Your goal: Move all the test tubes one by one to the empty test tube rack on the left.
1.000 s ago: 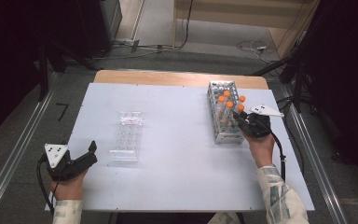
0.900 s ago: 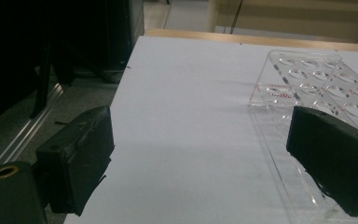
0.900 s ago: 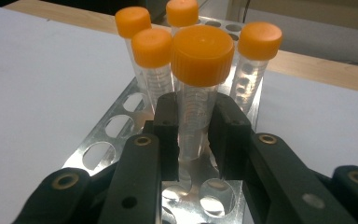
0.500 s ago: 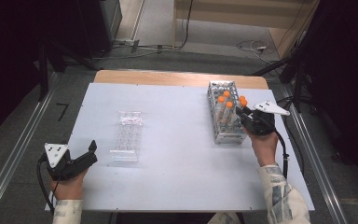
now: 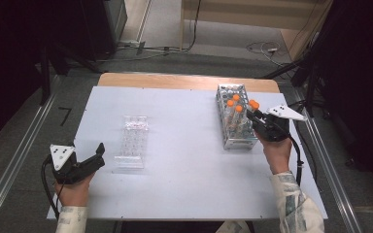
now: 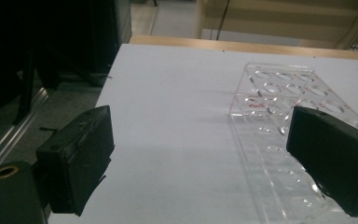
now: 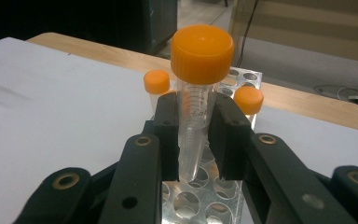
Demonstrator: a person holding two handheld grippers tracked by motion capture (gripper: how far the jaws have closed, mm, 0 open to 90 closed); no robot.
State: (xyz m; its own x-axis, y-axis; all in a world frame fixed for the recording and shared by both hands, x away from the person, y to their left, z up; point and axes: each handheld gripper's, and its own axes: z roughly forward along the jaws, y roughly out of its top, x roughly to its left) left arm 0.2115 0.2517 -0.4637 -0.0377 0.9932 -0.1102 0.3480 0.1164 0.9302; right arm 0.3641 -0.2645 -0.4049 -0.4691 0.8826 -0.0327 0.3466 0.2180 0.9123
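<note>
While the left gripper (image 5: 96,156) waits at the near left corner of the white table (image 5: 184,194), its jaws standing wide apart with nothing between them, the work is all on the other side. Just to the right of that idle tool and a little farther in lies the clear plastic tube rack (image 5: 132,141), flat on the table with its holes bare; in the left gripper view it (image 6: 279,121) sits just beyond the right jaw.

Farther off at the right, the right gripper (image 5: 251,115) has come up a little compared with a second ago, and the clear conical tube with an orange screw cap (image 7: 196,93) has come up with it. The jaws are clamped on the tube's body just below the cap, and its tip now hangs over the open holes of the metal wire rack (image 5: 235,141), apparently free of them. To me that means the pull-out is about done and the carry to the clear rack comes next.

The right hand (image 5: 275,150) reaches in from the near right, gripper pointing left toward the rack, tube upright. Other orange-capped tubes (image 5: 234,100) stand in the wire rack beyond.
</note>
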